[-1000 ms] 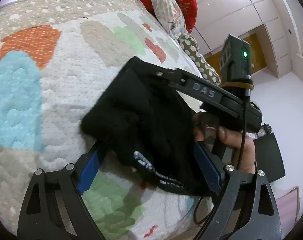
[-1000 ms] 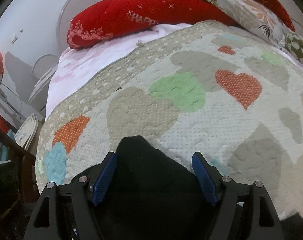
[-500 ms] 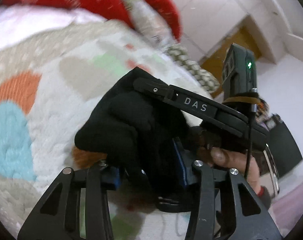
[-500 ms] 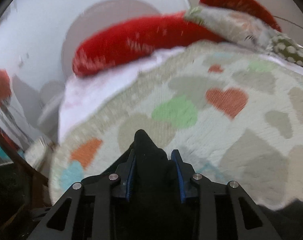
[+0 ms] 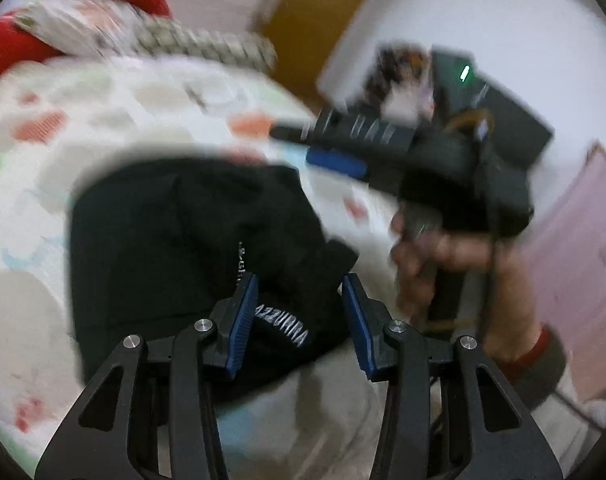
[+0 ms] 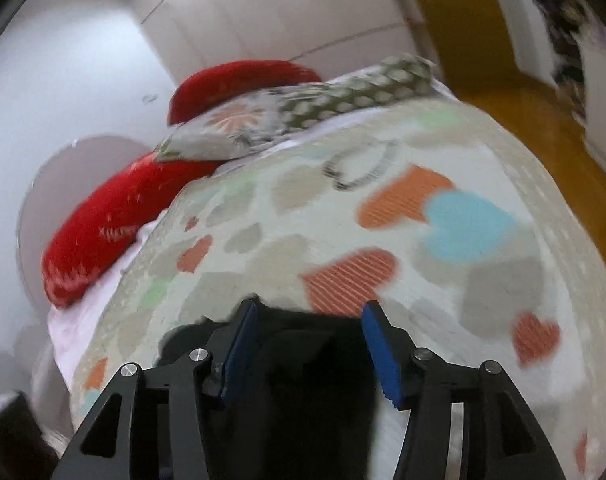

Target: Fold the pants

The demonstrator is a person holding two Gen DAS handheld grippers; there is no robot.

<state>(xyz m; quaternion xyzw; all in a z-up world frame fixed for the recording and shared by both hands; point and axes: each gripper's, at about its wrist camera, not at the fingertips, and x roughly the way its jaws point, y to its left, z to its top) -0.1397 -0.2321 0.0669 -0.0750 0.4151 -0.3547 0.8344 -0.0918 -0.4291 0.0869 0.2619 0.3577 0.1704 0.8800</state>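
With the black pants (image 5: 175,240) bundled on the bed's heart quilt (image 6: 443,240), left tool (image 5: 299,312) clenched on their printed edge, let your opening right tool (image 6: 309,344) clear the cloth between its fingers before smoothing.

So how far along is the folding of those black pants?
Partly done, it seems: the black pants already lie bunched into a compact bundle on the heart-patterned blanket. The left gripper has fabric between its fingers; the right gripper's jaws are opening over the cloth. Squaring and flattening the bundle seems left.
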